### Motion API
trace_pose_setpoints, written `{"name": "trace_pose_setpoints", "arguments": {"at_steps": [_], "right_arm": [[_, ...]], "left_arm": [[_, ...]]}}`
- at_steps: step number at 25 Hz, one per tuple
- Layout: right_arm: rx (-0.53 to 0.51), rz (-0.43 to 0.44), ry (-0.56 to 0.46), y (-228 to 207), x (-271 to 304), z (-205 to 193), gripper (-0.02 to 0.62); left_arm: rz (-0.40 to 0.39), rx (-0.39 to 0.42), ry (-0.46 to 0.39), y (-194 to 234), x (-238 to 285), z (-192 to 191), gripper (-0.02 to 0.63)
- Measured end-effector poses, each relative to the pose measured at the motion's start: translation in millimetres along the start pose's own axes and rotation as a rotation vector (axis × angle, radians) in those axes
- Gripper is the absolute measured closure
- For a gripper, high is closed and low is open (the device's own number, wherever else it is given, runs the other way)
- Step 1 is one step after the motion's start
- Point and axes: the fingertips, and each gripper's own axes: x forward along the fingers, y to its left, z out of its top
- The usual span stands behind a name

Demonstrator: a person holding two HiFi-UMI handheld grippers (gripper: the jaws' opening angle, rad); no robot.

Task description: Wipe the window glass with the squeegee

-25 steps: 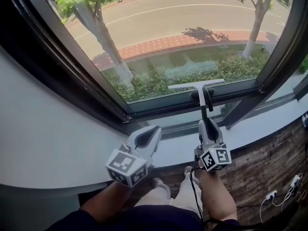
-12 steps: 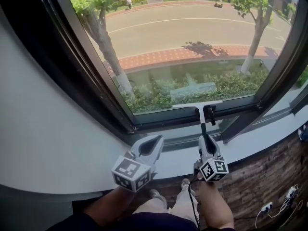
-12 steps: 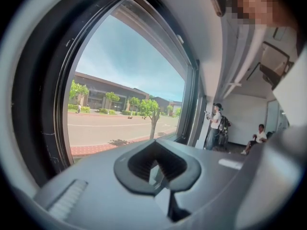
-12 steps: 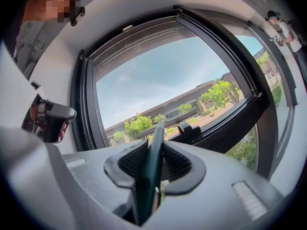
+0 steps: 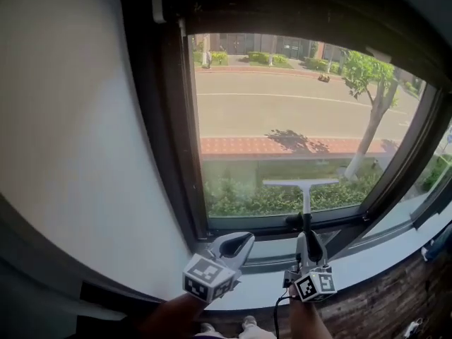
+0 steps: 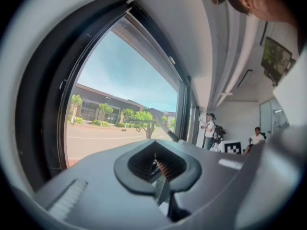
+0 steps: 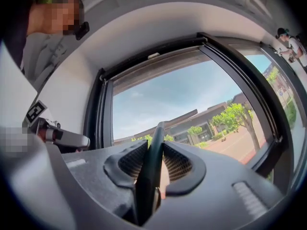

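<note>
Right fingers (image 7: 181, 163): clamped hard on the squeegee (image 5: 301, 184), its dark handle running straight up between them.
Right gripper (image 5: 308, 236): low at 6 o'clock in the head view, over the sill (image 5: 385, 254), pointing up at the pane.
Squeegee position: handle rises toward 12 o'clock from the gripper. The pale blade lies level across the bottom strip of the window glass (image 5: 282, 111), at about 5 o'clock on the pane. It looks laid against the glass, but actual contact can't be confirmed from here.
Left fingers (image 6: 169, 170): drawn together, nothing between them.
Left gripper (image 5: 241, 243): just beside the right one at its 9 o'clock, idle, near the lower corner of the dark window frame (image 5: 176, 133).
Glass condition: clear view of road and trees throughout. No suds, streaks or wet band can be made out, so which part is already wiped can't be told.
Progress: tool firmly in hand and at the pane, so I'd call this mid-job with the blade at the bottom of the pane.
Left to do: by my read, everything above the blade from 9 o'clock through 12 to 3 may still need passes, all of it right-hand work.
</note>
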Motion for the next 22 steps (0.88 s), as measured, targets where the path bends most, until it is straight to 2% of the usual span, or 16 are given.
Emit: {"name": "trace_pose_setpoints", "arguments": {"at_steps": [2, 7, 9, 11, 13, 22], "right_arm": [[-0.029, 0.048, -0.080, 22, 14, 39, 0.489], [-0.097, 0.185, -0.252, 70, 55, 112, 0.489], [-0.101, 0.225, -0.314, 87, 68, 136, 0.489], [-0.099, 0.252, -0.367, 103, 80, 158, 0.489], [-0.104, 0.271, -0.413, 114, 94, 177, 0.489], [-0.083, 0.309, -0.551, 151, 145, 228, 0.489]], "left_arm": [[0.012, 0.033, -0.013, 2, -4, 18, 0.612], [0.101, 0.084, -0.135, 19, -13, 75, 0.612], [0.133, 0.107, -0.187, 14, -19, 100, 0.612], [0.127, 0.152, -0.210, 3, -23, 117, 0.612], [0.130, 0.200, -0.213, 3, -24, 123, 0.612], [0.203, 0.226, -0.203, 21, -37, 133, 0.612]]}}
